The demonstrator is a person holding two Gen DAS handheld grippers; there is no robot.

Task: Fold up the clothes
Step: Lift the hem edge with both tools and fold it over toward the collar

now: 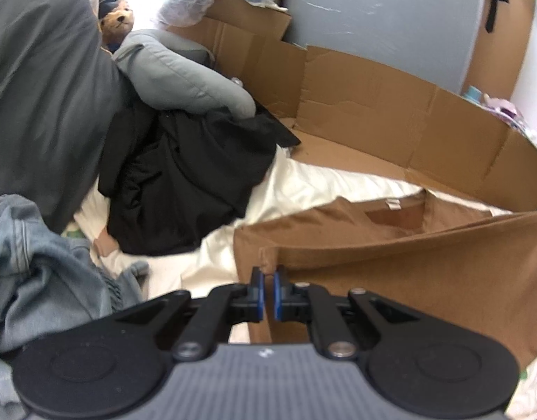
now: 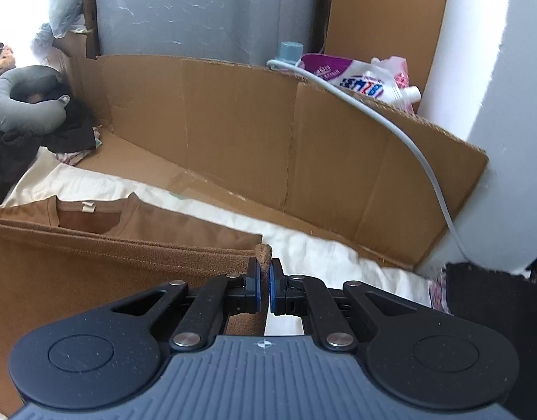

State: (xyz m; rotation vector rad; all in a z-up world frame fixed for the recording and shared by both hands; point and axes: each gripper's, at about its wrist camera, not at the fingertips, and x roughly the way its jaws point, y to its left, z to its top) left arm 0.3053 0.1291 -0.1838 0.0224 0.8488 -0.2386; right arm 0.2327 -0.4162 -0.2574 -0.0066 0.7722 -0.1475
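The fold looks to be in its early part: at the far left of the left wrist view a heap of jeans (image 1: 40, 266) and, right of it, a black garment (image 1: 184, 182) lie crumpled and unfolded on the white sheet (image 1: 324, 182), with a grey neck pillow (image 1: 184, 77) on top of the black one, so most of the clothes seem still to be done. Right of them, filling the lower right of that frame, the brown shirt (image 1: 426, 273) is the piece in hand; its collar and label lie flat on the sheet toward the cardboard (image 1: 373, 87) wall, while its near edge is raised off the bed in a taut line. The left hand-held gripper (image 1: 267, 280), low in the centre, is closed nearly all the way on one corner of that hem. In the right wrist view the shirt (image 2: 93, 280) fills the lower left, and the right hand-held gripper (image 2: 264, 273) is likewise pinched tight on the other corner, a nub of cloth poking up between the pads. Carrying the lifted hem toward the collar appears to be the step under way; no finished fold shows yet.
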